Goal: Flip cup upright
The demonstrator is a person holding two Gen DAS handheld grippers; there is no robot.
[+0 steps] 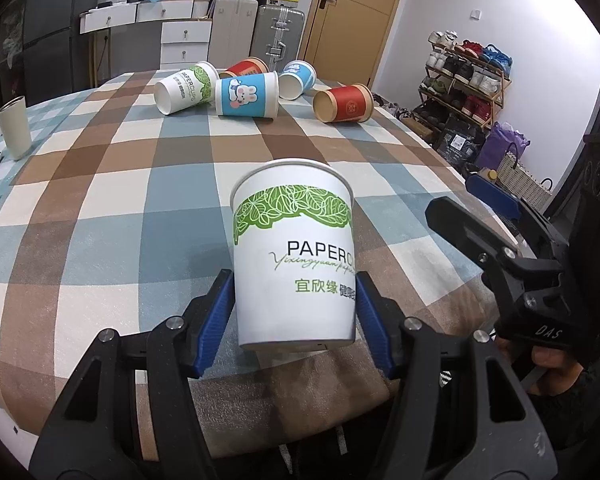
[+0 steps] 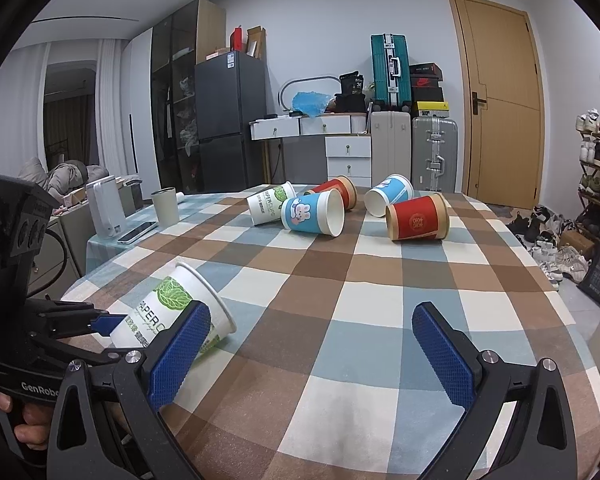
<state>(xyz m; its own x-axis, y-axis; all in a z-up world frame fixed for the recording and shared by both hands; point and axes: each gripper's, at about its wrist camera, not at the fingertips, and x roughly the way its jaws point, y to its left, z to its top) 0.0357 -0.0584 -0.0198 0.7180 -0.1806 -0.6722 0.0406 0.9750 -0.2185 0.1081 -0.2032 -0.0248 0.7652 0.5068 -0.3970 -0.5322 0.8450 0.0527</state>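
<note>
The white leaf-print cup sits at the near edge of the checked worktop, clamped low on its body between the blue pads of the left gripper, whose jaws press both sides. In the left wrist view its printed text runs off the right side of the wall, and whether its base touches the cloth is hard to tell. The right wrist view shows the same cup partly hidden behind a blue finger pad, so its lower body is cut off from sight. There it is tilted, not upright: its long axis slants with the open rim toward the far right and upward, the base toward the near left. The right gripper hangs over bare cloth with its jaws wide apart, holding nothing. At the far end, five more cups lie on their sides, among them a blue rabbit cup and a red cup, mouths facing different ways. A grey tumbler stands upright far left.
</note>
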